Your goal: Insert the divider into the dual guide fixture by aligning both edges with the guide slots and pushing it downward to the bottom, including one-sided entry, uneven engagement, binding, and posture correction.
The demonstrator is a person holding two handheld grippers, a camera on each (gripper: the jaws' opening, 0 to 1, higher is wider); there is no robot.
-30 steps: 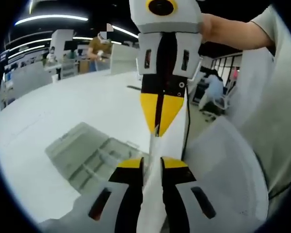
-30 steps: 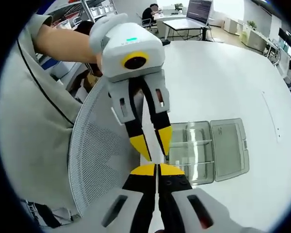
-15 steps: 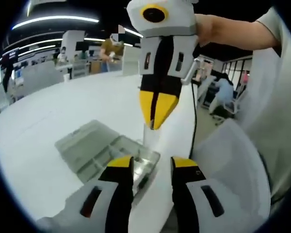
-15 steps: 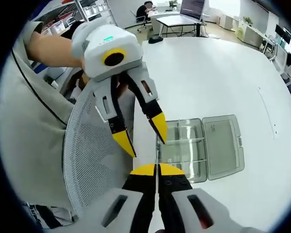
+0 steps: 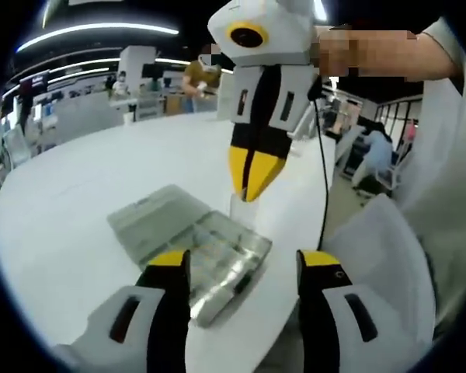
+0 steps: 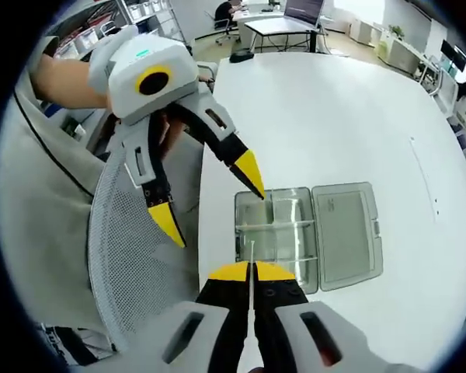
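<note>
right gripper (image 6: 252, 272) jaws pinch thin divider (image 6: 252, 252) tight | divider stands edge-on above clear box (image 6: 307, 233), long way pointing out along the jaws | left gripper (image 5: 242, 264) jaws wide apart, holding nothing | box sits on white table (image 6: 357, 109)

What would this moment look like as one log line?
left gripper: open | right gripper: shut on divider | clear box: open on table

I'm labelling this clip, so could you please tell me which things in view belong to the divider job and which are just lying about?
Belonging to the job:
- divider, thin and edge-on, pinched in the right gripper
- clear compartment box with its lid open
- left gripper, jaws wide apart

Just lying about:
- mesh chair
- white table
- far desk with laptop
</note>
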